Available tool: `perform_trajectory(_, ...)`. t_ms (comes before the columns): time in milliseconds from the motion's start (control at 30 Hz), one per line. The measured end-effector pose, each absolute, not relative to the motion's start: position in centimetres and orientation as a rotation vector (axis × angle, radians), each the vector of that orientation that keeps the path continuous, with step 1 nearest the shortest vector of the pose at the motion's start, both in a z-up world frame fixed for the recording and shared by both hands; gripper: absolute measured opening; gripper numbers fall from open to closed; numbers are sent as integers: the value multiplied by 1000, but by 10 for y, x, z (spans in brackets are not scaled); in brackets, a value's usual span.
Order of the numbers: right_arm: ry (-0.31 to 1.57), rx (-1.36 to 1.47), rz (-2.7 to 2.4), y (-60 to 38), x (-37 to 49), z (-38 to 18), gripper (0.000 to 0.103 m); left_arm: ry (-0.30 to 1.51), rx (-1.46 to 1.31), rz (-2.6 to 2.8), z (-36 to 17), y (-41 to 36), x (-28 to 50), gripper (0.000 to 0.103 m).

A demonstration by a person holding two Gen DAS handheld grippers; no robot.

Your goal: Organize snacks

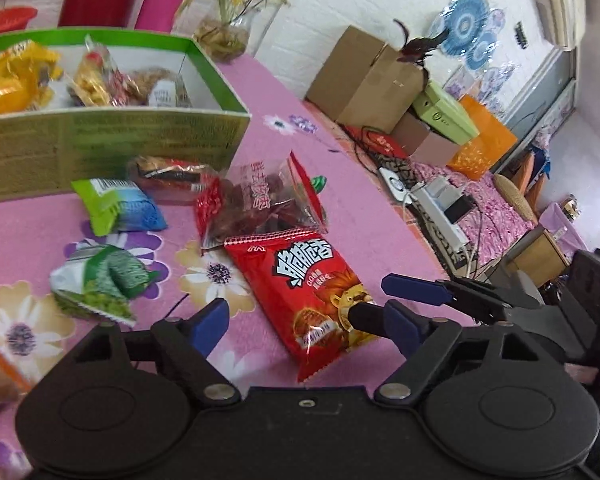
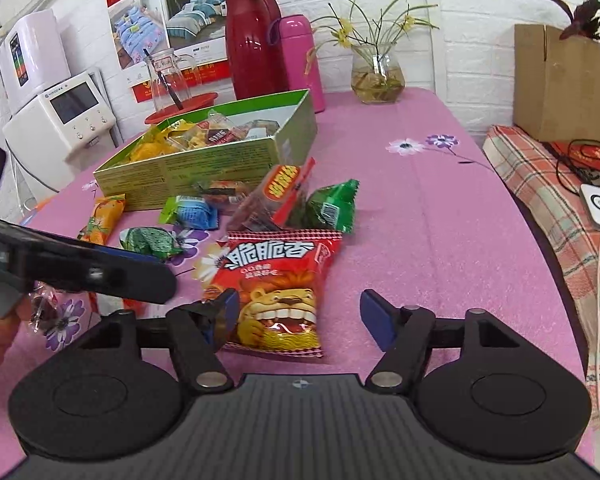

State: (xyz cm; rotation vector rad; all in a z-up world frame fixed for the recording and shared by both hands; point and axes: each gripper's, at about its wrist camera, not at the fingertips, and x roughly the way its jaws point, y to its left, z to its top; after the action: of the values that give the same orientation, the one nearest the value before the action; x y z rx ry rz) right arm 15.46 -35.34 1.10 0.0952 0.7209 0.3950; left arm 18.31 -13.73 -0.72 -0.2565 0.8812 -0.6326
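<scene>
Roughly half done by the look of it: green box (image 2: pixel 220 160) on the pink bench (image 2: pixel 420 220) already stocked with packets, several loose beside it, red lion packet (image 2: pixel 280 296) nearest, flat between wide-open right hand-held gripper (image 2: pixel 296 316), left hand-held gripper (image 1: pixel 304 316) parted, empty

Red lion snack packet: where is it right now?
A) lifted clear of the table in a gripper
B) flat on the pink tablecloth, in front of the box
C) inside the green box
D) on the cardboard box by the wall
B: the red lion snack packet lies flat on the pink flowered tablecloth, nearer the camera than the green box and outside it; the right gripper straddles it with jaws apart.
</scene>
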Motion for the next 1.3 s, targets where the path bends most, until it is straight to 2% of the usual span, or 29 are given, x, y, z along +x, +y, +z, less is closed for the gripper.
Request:
perform_trajectory(100, 724, 117, 413, -357, 161, 6, 95, 902, -247, -605, -16, -146, 195, 16)
perform_trajectory(167, 722, 141, 413, -360, 166, 1, 86, 882, -229, -591, -17, -149, 198, 4)
perform_trajectory(233, 731, 197, 423, -366, 170, -1, 78, 871, -194, -588, -17, -151, 198, 0)
perform_trajectory(367, 756, 275, 458, -369, 167, -4, 54, 889, -197, -621, -19, -149, 194, 0)
perform_trajectory(733, 727, 209, 451, -348, 138, 17, 48, 866, -257, -624, -7, -127, 164, 0)
perform_trajectory(1000, 595, 151, 496, -325, 139, 85, 47, 723, -227, -628, 65, -101, 158, 0)
perform_trajectory(1300, 486, 161, 537, -289, 218, 149, 47, 576, -227, -526, 150, -75, 224, 0)
